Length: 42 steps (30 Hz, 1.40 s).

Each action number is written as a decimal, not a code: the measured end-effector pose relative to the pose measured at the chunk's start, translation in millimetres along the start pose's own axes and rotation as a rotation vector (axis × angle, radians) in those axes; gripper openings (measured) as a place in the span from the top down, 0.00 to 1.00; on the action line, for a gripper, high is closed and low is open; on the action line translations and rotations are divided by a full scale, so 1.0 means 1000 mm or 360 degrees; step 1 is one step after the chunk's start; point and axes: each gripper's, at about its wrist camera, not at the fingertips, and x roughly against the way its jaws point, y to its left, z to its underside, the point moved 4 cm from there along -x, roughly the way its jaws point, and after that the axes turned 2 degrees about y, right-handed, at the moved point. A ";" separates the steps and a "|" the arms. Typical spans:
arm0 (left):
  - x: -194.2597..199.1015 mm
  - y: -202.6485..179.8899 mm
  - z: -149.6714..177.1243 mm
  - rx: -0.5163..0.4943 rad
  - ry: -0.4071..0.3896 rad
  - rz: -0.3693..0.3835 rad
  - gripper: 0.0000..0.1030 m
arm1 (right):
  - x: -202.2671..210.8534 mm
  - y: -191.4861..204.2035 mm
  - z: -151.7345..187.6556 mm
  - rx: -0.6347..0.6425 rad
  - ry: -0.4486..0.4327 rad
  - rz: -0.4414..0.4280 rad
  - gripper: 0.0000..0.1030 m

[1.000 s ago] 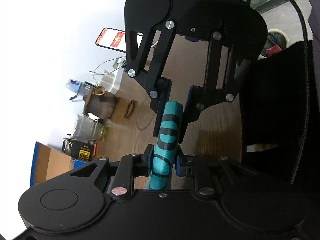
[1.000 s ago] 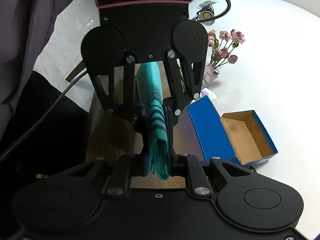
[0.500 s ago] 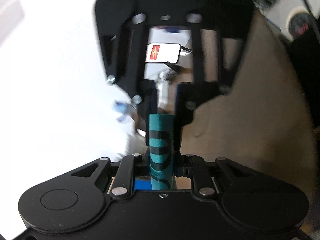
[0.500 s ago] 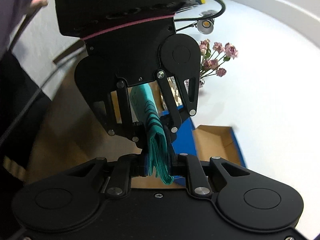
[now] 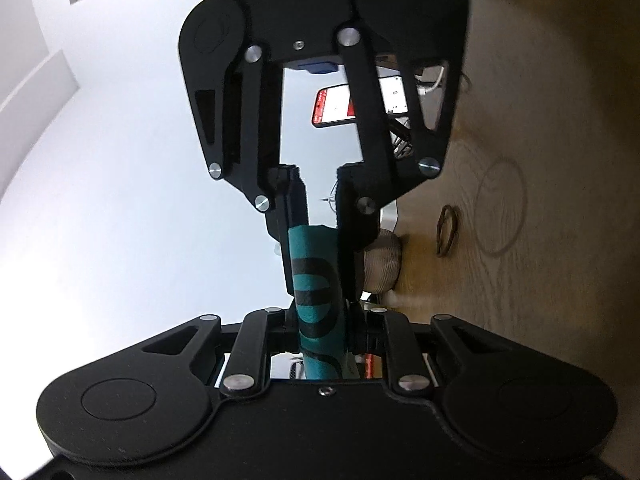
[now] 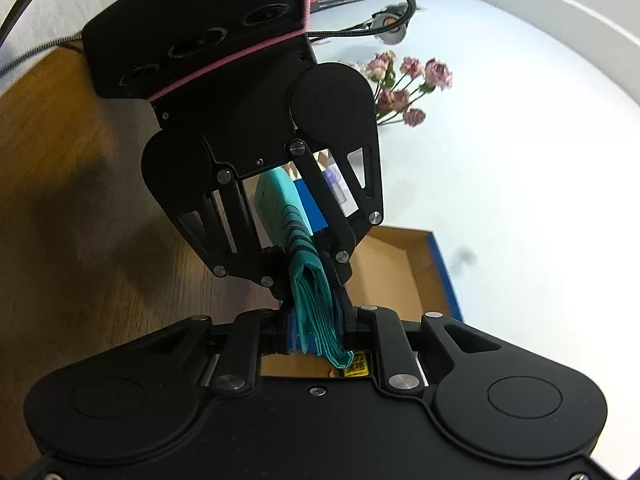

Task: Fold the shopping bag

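Note:
A teal shopping bag (image 5: 314, 280) with black curved markings is folded into a narrow strip and held in the air between my two grippers, which face each other. In the left wrist view my left gripper (image 5: 320, 320) is shut on the near end, and the right gripper (image 5: 316, 216) clamps the far end. In the right wrist view my right gripper (image 6: 316, 320) is shut on the bag (image 6: 316, 300), whose stacked layers show edge-on. The left gripper (image 6: 304, 268) grips it just beyond. The bag's middle is hidden by the fingers.
A wooden table (image 5: 540, 240) lies below with a brown band (image 5: 448, 230) and a woven pot (image 5: 380, 264). A phone with a red screen (image 5: 336, 106) stands behind. An open blue cardboard box (image 6: 392, 272) and pink flowers (image 6: 408, 88) are by the white wall.
Both grippers have swung together with the bag still clamped between them. The left view has rolled toward the white wall, and the right view now looks down onto the open box.

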 end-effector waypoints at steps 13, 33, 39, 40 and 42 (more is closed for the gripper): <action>-0.043 -0.038 0.017 0.0087 0.0173 -0.0129 0.83 | -0.038 -0.002 0.016 -0.0182 0.0074 -0.0093 0.62; -0.023 0.095 0.075 0.1182 0.0738 -0.0509 0.83 | -0.099 -0.034 0.165 -0.2028 0.0716 -0.0412 0.98; 0.038 0.137 0.084 0.1693 0.0837 -0.0724 0.83 | -0.070 -0.053 0.140 -0.1957 0.0600 -0.0361 1.00; 0.048 0.141 0.081 0.1714 0.0842 -0.0757 0.83 | -0.056 -0.070 0.125 -0.1927 0.0507 -0.0331 1.00; 0.067 0.148 0.074 0.1756 0.0849 -0.0820 0.83 | -0.022 -0.111 0.087 -0.1870 0.0270 -0.0296 1.00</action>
